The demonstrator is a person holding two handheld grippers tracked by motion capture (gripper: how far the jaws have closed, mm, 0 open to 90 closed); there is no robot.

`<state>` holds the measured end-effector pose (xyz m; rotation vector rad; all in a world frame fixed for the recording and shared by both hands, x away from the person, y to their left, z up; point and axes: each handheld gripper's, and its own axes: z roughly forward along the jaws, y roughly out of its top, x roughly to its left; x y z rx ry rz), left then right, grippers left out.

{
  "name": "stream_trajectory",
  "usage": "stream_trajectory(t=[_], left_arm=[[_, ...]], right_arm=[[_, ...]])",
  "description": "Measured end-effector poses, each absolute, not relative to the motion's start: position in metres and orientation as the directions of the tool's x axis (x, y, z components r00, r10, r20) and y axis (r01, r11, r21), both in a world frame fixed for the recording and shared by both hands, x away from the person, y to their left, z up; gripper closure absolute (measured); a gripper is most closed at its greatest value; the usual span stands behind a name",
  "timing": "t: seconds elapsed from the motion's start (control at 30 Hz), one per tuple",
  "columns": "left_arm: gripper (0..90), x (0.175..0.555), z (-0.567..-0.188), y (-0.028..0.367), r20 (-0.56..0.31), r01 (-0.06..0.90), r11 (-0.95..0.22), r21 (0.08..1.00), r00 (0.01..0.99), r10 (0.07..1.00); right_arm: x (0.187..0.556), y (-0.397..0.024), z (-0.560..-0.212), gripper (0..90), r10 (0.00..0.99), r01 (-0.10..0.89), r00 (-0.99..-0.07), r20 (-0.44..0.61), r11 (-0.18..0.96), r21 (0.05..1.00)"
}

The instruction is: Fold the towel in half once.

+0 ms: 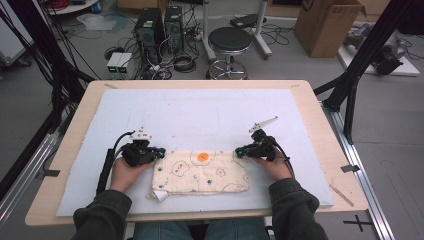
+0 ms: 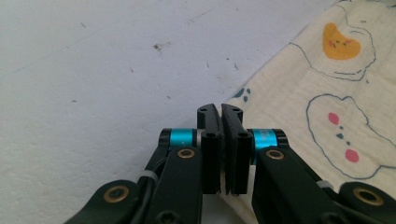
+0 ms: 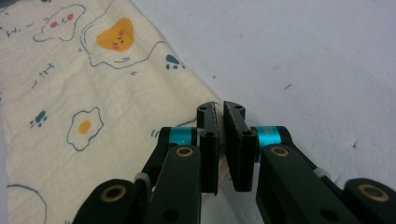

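Cream cloth [image 1: 202, 172] printed with small cartoon shapes is laid on the white mat [image 1: 200, 112] at the near middle of the table [image 1: 320, 135], folded into a long band running left to right. Judged from how it lies, at least one fold seems to have been made already, and further folding or smoothing appears to be left; a small flap [image 1: 159, 196] is seen curled out at the near left corner, so the edges are not yet fully squared. At the left end, the left gripper [image 1: 159, 151] is held by the person's left hand [image 1: 129, 172] right at the far left corner of the cloth. In the left gripper view its jaws are seen pressed nearly together over the cloth's edge, and a thin sliver of fabric appears to be pinched between them, so the left gripper [image 2: 220, 112] is judged to be closed on that corner, though the layer caught is too thin to be certain. Across the band an orange blob [image 1: 202, 157] is printed at the far edge, about midway. At the right end, the right gripper [image 1: 240, 149] is held at the far right corner. In the right gripper view a narrow gap is shown between the jaws, with the cloth's edge [image 3: 205, 100] running into it; a hold on the fabric is likely, but cannot be told for sure.
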<state>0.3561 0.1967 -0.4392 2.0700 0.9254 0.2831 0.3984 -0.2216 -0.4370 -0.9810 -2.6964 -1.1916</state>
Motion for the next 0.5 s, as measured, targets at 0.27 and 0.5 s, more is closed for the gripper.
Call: stream_trajectory(t=[0.27, 0.5], left_arm=[[86.3, 0.356, -0.435, 0.2, -0.109, 0.498, -0.347, 0.795, 0.68, 0.725], [86.3, 0.371, -0.43, 0.203, -0.109, 0.513, -0.326, 0.794, 0.648, 0.754]], right_arm=[[0.398, -0.221, -0.428, 84.6, 0.553, 0.538, -0.799, 0.236, 0.484, 0.69], [0.413, -0.216, -0.427, 84.7, 0.569, 0.547, -0.788, 0.235, 0.473, 0.691]])
